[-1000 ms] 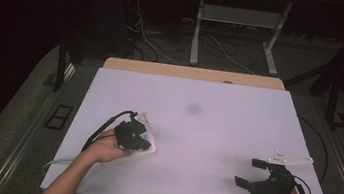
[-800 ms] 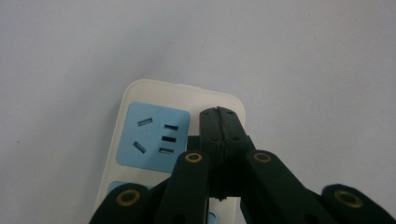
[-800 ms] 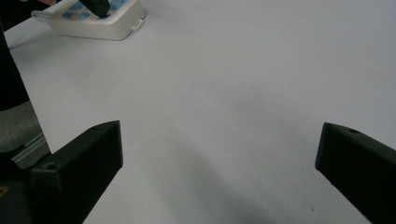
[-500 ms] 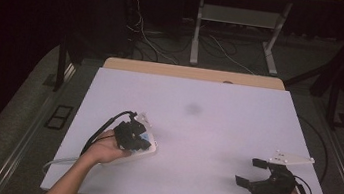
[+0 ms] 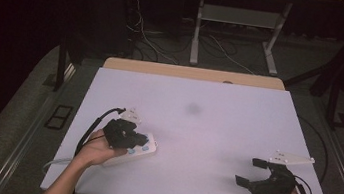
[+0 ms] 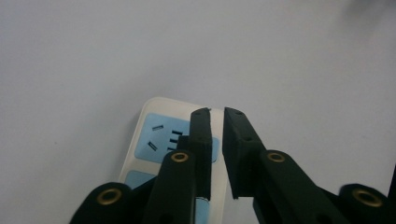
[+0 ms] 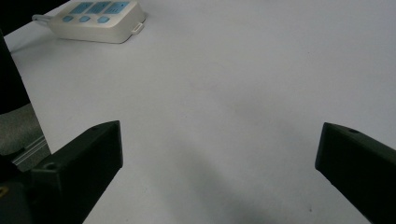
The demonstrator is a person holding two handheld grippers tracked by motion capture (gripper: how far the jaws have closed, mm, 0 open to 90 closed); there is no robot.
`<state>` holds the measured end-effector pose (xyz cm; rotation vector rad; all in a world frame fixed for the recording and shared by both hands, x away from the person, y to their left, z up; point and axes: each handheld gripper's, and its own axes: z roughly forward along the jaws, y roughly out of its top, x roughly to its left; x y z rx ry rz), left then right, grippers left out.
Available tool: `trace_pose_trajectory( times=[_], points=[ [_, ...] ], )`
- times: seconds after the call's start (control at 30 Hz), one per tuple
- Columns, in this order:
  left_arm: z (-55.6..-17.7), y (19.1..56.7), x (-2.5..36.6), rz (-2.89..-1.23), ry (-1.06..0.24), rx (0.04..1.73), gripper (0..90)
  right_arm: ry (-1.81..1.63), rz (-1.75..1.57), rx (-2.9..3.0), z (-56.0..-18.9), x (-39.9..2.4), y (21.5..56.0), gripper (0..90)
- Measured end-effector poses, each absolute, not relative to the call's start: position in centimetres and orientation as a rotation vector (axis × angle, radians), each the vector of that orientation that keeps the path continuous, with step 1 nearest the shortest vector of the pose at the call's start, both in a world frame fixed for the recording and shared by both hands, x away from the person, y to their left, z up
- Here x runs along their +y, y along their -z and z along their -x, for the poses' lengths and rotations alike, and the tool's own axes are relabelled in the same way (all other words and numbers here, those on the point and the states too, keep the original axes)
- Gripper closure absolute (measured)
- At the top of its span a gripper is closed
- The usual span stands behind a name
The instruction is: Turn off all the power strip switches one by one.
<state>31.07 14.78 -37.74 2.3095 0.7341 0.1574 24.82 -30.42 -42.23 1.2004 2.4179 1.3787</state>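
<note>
Two grippers work a white table (image 5: 208, 112): the left gripper (image 5: 130, 136), jaws nearly pressed together with nothing between them, sits over the power strip (image 5: 145, 150) at the near-left. The right gripper (image 5: 256, 172) waits spread wide at the near-right. Little has changed from a second ago; the strip has not moved, so any lift remains ahead

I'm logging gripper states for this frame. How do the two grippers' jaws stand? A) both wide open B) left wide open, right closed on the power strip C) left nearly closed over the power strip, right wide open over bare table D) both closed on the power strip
C: the left gripper has its jaws almost together above the power strip, while the right gripper has its jaws spread far apart over the bare table.
</note>
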Motion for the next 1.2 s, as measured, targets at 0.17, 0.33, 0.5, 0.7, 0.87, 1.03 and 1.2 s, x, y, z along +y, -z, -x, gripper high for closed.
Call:
trace_pose_trajectory(
  times=[0.17, 0.33, 0.5, 0.7, 0.87, 1.03, 1.2],
  points=[
    [-30.2, 37.4, 15.6, -2.222, -0.177, 0.782, 57.0, -1.384, -1.196, 2.418, -24.7, -30.4, 42.1, 0.6],
    [-29.0, 37.4, 16.5, -2.146, -0.175, 0.833, 19.5, -1.390, -1.191, 2.415, -24.7, -30.3, 42.1, 0.6],
    [-27.9, 37.7, 17.7, -2.083, -0.219, 0.894, 4.8, -1.396, -1.187, 2.416, -24.6, -30.2, 42.0, 0.6],
    [-26.5, 38.5, 18.9, -1.973, -0.241, 0.916, 0.0, -1.401, -1.187, 2.417, -24.5, -30.1, 42.0, 0.6],
    [-25.5, 39.8, 19.6, -1.866, -0.287, 0.915, 0.0, -1.405, -1.177, 2.421, -24.4, -30.0, 42.0, 0.6],
    [-25.0, 41.0, 20.1, -1.812, -0.280, 0.929, 0.0, -1.409, -1.181, 2.417, -24.3, -30.2, 41.9, 0.6],
    [-24.9, 41.5, 19.8, -1.823, -0.266, 0.938, 0.0, -1.413, -1.181, 2.418, -24.2, -30.1, 41.9, 0.6]
  ],
)
